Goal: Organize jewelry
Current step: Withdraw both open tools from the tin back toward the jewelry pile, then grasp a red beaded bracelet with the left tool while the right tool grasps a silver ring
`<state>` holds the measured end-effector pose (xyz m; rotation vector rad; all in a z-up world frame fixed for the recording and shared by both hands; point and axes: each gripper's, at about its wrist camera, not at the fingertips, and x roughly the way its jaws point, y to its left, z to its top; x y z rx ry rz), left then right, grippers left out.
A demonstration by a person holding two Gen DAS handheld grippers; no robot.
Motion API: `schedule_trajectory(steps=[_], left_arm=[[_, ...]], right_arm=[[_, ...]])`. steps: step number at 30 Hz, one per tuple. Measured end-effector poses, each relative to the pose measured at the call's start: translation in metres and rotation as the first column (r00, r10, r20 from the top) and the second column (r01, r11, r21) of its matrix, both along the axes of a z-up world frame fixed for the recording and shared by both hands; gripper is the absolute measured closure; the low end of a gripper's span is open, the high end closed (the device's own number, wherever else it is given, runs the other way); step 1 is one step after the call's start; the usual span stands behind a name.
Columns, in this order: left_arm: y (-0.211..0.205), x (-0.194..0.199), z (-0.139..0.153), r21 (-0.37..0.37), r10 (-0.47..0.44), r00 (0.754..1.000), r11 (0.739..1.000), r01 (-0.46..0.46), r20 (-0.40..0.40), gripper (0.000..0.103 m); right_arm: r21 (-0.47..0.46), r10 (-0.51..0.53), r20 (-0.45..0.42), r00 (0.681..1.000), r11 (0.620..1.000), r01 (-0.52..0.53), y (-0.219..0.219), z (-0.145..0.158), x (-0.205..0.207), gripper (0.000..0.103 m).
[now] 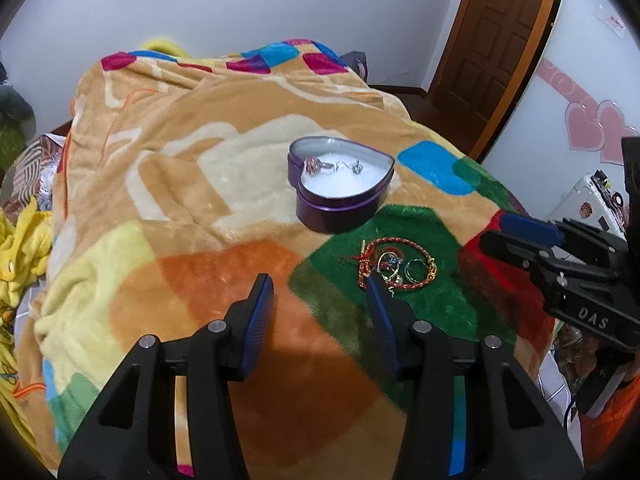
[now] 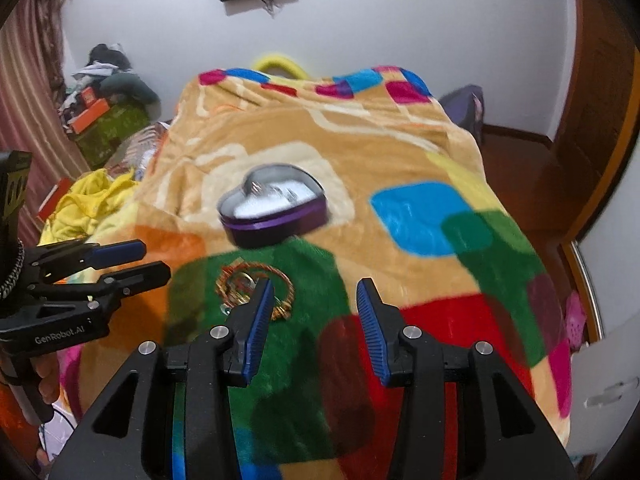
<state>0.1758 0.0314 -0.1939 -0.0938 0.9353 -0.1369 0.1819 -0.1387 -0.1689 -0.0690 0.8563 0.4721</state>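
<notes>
Tin (image 1: 340, 188) sits open on blanket (image 1: 200, 208), ready for pieces. Pile (image 1: 394, 266) lies just before tin. Left tool (image 1: 320, 292) and right tool (image 2: 316, 300) gape, both empty.

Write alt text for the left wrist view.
An open purple heart-shaped tin with white lining and a few small pieces inside sits on a colorful plush blanket. A pile of bracelets and rings lies on a green patch just before the open left claw. The right claw enters from the right edge.
</notes>
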Motion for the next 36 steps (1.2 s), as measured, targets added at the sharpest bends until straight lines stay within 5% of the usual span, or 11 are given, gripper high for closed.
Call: schedule_trajectory(steps=[14,23,36], left_arm=[[-0.021,0.031,-0.028,-0.018,-0.026,0.998,1.0,0.026,-0.057,0.073],[-0.028,0.036,-0.039,-0.045,-0.062,0.994,0.997,0.058,-0.088,0.096],[-0.023,0.011,0.017,-0.039,-0.039,0.996,0.998,0.043,0.078,0.097]], right_arm=[[0.018,-0.048,-0.072,0.996,0.999,0.05,-0.02,-0.026,-0.005,0.064],[0.037,-0.04,-0.081,0.996,0.998,0.044,-0.018,-0.028,-0.005,0.064],[0.026,-0.005,-0.075,0.997,1.0,0.007,-0.005,-0.023,-0.007,0.064]])
